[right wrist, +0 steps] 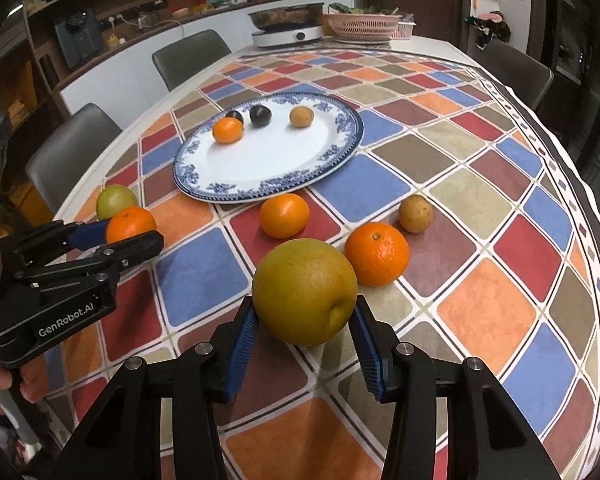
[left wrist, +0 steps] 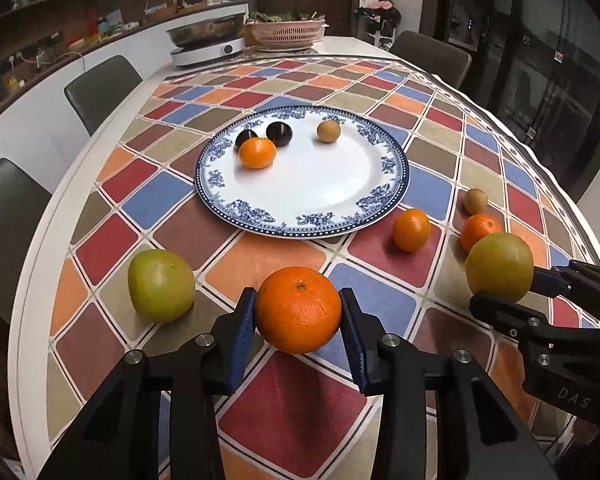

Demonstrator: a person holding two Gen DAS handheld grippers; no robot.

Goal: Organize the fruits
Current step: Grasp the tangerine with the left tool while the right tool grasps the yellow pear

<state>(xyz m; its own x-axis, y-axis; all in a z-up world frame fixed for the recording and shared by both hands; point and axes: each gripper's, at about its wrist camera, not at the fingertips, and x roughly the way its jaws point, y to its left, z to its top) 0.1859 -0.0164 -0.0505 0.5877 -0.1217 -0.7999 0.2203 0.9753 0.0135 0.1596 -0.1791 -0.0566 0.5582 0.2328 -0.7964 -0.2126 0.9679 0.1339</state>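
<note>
Task judged partly done. Four fruits already on blue-patterned plate (left wrist: 384,196): one small orange (left wrist: 257,153), two dark plums (left wrist: 279,133), one brown round fruit (left wrist: 328,131).

Left hand-held gripper (left wrist: 299,312) closed around big orange (left wrist: 298,309), held near counter (left wrist: 284,408), well short of plate. Right hand-held gripper (right wrist: 305,322) clamped on yellow-green pear (right wrist: 305,291), also not at plate.

Left on counter: green apple (left wrist: 161,286), two small oranges (left wrist: 411,229), one small brownish fruit (left wrist: 475,201). Six fruits in all judged still to be placed, the two held ones included.
</note>
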